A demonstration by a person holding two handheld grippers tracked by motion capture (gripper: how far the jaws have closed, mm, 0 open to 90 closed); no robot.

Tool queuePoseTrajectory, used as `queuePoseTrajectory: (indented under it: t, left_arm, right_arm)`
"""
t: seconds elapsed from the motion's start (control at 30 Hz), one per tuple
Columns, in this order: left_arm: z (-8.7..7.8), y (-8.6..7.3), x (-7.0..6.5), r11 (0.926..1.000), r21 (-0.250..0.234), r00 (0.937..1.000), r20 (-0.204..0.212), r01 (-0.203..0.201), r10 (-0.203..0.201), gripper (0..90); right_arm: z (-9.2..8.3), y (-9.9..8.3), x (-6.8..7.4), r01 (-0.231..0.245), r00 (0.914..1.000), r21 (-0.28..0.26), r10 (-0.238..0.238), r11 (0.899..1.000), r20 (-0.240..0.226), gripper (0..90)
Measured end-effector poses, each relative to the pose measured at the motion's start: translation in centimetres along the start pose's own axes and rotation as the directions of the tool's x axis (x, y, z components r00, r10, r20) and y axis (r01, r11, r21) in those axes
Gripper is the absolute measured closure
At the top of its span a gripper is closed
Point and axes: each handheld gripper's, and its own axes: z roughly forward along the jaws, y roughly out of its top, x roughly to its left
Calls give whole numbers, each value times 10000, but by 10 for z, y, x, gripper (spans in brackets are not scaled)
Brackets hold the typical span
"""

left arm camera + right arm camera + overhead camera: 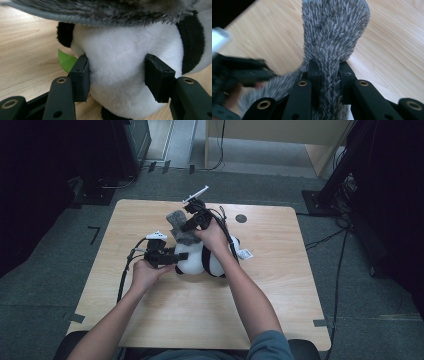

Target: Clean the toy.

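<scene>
A black-and-white panda plush lies in the middle of the wooden table. My left gripper reaches in from the left and is shut on its white body, its pads sinking into the plush on both sides. Over the panda's upper part hangs a grey furry piece, which crosses the top of the left gripper view. My right gripper is shut on this grey fur, pinching a fold of it above the table.
A green felt leaf sticks out beside the panda. A white tag lies at the panda's right side. A small dark round hole sits near the table's far edge. Cables trail from both grippers.
</scene>
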Motion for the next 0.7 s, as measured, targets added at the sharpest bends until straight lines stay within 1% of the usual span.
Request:
queuePoseTrajectory:
  t: [0.07,0.1,0.13,0.2,0.3,0.33,0.37,0.47,0.6,0.7]
  left_arm:
    - [0,0,0,10000,-34,10000,-10,13,-13,438]
    - [1,0,0,10000,-64,10000,-19,11,-11,439]
    - [1,0,0,10000,-67,10000,-17,8,-8,439]
    - [1,0,-1,10000,-81,10000,-20,21,-21,438]
    - [1,0,-1,9999,-102,10000,-12,54,-54,438]
    - [1,0,-1,9999,-101,10000,-11,48,-48,438]
    - [1,0,-1,9999,-105,10000,-12,51,-51,438]
    - [1,0,-1,9999,-144,10000,-13,60,-60,438]
    - [2,0,-2,9999,-104,10000,-12,-36,36,439]
    - [2,0,-2,9999,-114,10000,-12,-36,36,439]
  right_arm:
    - [-1,-5,-7,-77,9999,88,75,9999,137,766]
    - [-2,-7,-12,-226,9997,40,225,9997,96,765]
    - [-5,-9,-17,-470,9989,-7,470,9989,-17,763]
    - [-9,-13,-24,-715,9974,26,716,9974,-41,762]
    - [-16,-19,-37,-866,9961,5,866,9962,196,761]
    - [-19,-23,-43,-964,9948,44,962,9953,338,761]
    - [-22,-26,-48,-1058,9933,90,1053,9943,465,761]
    - [-27,-37,-63,-1506,9871,93,1499,9885,561,756]
    - [-36,-53,-81,-2166,9760,-276,2172,9759,190,750]
    - [-44,-59,-90,-2374,9707,-483,2388,9702,259,749]
